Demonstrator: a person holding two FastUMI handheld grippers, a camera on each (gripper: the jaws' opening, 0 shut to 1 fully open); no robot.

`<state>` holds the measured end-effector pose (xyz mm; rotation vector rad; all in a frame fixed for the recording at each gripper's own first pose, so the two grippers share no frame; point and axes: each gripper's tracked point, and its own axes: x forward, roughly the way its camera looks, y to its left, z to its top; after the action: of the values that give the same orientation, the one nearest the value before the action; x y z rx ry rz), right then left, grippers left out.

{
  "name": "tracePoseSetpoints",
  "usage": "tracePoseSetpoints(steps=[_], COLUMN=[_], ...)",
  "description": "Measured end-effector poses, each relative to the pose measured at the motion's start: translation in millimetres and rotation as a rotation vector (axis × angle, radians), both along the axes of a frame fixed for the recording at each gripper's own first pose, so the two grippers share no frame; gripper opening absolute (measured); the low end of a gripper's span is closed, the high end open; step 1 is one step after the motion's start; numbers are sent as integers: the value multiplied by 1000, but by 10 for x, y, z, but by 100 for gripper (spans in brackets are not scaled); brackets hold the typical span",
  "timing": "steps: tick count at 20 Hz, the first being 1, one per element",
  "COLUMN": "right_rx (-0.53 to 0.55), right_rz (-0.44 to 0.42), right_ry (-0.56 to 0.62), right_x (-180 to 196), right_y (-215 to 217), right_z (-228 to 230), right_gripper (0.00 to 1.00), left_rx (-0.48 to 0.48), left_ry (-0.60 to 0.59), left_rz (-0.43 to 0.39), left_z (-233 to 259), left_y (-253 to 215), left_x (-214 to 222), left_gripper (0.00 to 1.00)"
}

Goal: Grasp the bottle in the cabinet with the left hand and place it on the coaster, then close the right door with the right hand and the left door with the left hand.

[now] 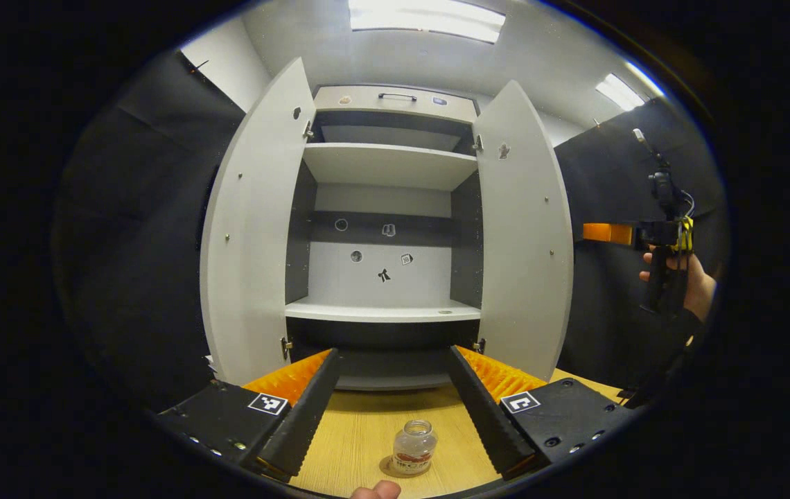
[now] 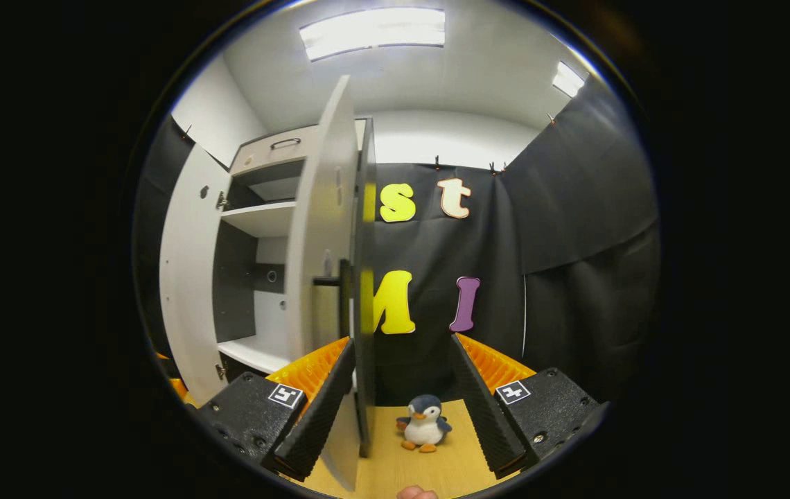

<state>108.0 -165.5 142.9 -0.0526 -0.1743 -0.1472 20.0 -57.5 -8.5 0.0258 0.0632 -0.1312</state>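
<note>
1. Standing upright on the coaster (image 1: 395,468), the bottle (image 1: 414,447) sits on the wooden bench (image 1: 360,430) in front of the cabinet (image 1: 388,208), between the spread fingers of the left tongs (image 1: 395,409), which hold nothing.
2. Judging by its clear body and wide mouth, the bottle looks small, light and rigid, possibly glass, so smooth and liable to tip or slip; if it needs re-seating, the safest hold seems to be around the middle of the body, above the label band.
3. In the right gripper view, the right tongs (image 2: 402,409) are open and empty, with the edge of the right door (image 2: 366,291) running between the fingers; whether a finger touches it I cannot tell.
4. Both the left door (image 1: 249,229) and the right door stand wide open; placing looks done, and the door closing is what remains.
5. The doors appear to be stiff flat panels on hinges, so a push on the outer face near the free edge should swing them.
6. The bench is smooth pale wood; a toy penguin (image 2: 424,424) stands on it near the right door, perhaps in the door's sweep.
7. Black cloth walls the booth, with bright ceiling lights (image 1: 426,17) above, and the cabinet shelves are bare.
</note>
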Motion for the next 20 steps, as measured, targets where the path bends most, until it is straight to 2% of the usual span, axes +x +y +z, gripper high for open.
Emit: tracePoseSetpoints(steps=[2,7,13,18,20], right_rx=[8,17,-64,-47,-49], right_rz=[-9,-30,-45,41,100], right_ry=[-5,-34,-25,-8,-8], right_x=[105,226,192,213,283], right_y=[-23,1,166,544,785], right_z=[44,119,131,89,76], right_gripper=[83,82,82,82,82], left_rx=[-13,44,31,15,23], left_ry=[13,-8,-29,-18,-20], left_rz=[9,53,46,11,15], left_z=[-19,35,65,22,19], left_y=[48,302,292,185,201], left_x=[-22,-121,-138,-100,-92], left_gripper=[95,95,95,95,95])
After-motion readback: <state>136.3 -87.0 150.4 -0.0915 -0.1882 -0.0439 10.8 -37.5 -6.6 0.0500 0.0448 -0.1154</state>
